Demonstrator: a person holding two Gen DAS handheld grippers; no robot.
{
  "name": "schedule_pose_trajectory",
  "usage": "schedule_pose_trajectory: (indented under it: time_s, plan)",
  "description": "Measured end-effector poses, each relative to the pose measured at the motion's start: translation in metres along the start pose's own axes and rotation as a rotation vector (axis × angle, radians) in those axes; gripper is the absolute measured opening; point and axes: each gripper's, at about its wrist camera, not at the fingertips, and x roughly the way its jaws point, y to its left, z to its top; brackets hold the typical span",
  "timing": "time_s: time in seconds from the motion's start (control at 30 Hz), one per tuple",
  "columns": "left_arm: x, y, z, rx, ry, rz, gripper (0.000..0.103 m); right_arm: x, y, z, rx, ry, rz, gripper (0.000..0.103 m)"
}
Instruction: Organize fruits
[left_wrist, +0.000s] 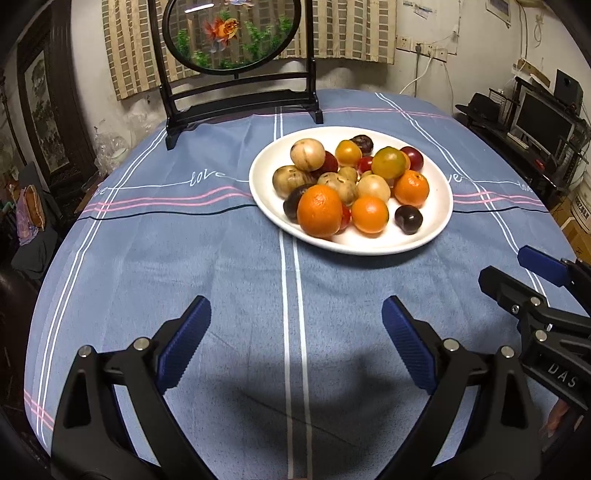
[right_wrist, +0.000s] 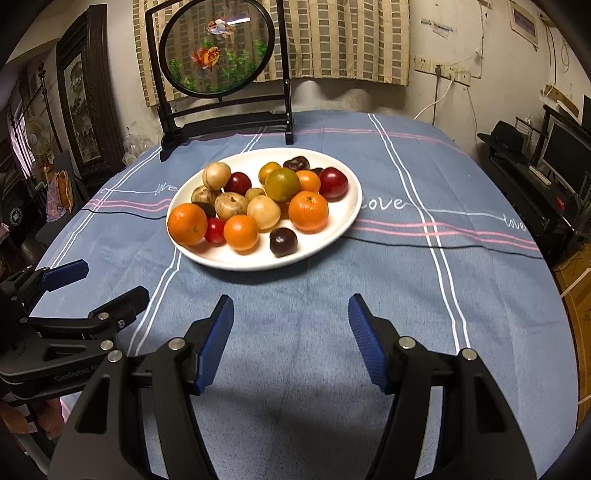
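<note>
A white plate (left_wrist: 439, 221) (right_wrist: 343, 225) on the blue tablecloth holds several fruits: oranges (left_wrist: 319, 210) (right_wrist: 308, 211), tan round fruits (left_wrist: 307, 154) (right_wrist: 263, 212), dark plums (left_wrist: 408, 219) (right_wrist: 283, 242), red ones (right_wrist: 333, 183) and a greenish orange (left_wrist: 388, 162) (right_wrist: 282, 184). My left gripper (left_wrist: 296, 310) is open above bare cloth, short of the plate, with nothing between its fingers. My right gripper (right_wrist: 291, 308) is also open over bare cloth in front of the plate, holding nothing. Each gripper shows at the edge of the other's view: the right one (left_wrist: 517, 269), the left one (right_wrist: 107, 280).
A black-framed round goldfish screen (left_wrist: 236, 33) (right_wrist: 218, 44) stands at the table's far edge behind the plate. The tablecloth (left_wrist: 221, 258) (right_wrist: 406, 295) spreads around the plate. Shelves with a monitor (left_wrist: 543, 122) stand at the right, past the table's edge.
</note>
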Motion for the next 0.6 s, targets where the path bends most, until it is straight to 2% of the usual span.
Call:
schedule_pose_trajectory:
  time_s: [0.6]
  plan:
    - [0.014, 0.010, -0.006, -0.026, 0.047, -0.001, 0.097, 0.013, -0.002, -0.008, 0.010, 0.043, -0.003, 0.065]
